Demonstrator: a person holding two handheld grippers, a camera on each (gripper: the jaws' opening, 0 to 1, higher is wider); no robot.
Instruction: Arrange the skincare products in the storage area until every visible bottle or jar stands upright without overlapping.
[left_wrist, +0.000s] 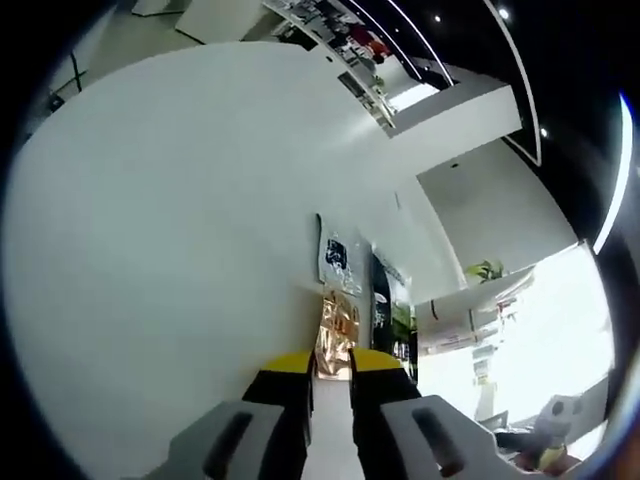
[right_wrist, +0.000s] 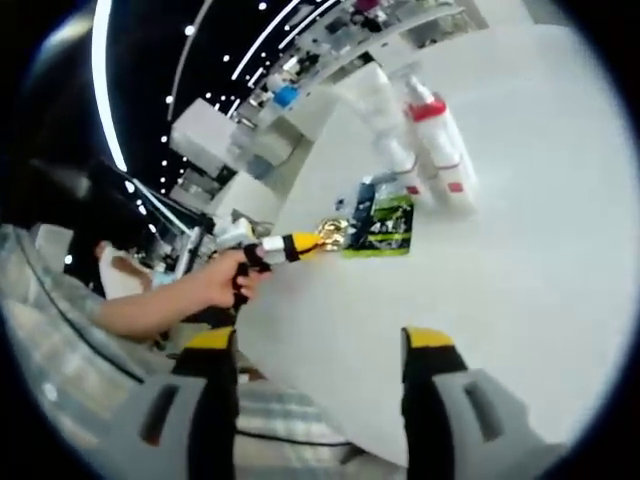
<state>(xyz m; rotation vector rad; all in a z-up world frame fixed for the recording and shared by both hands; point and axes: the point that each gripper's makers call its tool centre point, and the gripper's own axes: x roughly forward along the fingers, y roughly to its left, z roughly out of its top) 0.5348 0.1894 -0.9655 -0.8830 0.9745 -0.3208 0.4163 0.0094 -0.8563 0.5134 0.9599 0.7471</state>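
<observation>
Left tongs (left_wrist: 330, 365) pinch shiny gold packet (left_wrist: 337, 335); right tongs (right_wrist: 320, 340) gape empty.

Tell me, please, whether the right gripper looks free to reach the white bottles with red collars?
Probably yes: the right gripper is open, and bare table lies between it and the white bottles.

White table (right_wrist: 540, 220) with skincare products (right_wrist: 385, 225)

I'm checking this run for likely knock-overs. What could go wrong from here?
The left tool is closed on a gold packet right beside the standing dark boxes; pulling or twisting it could topple them. The two white bottles with red collars stand close behind, so a falling box might hit them. The right tool hangs open and far off, unable to steady anything.
</observation>
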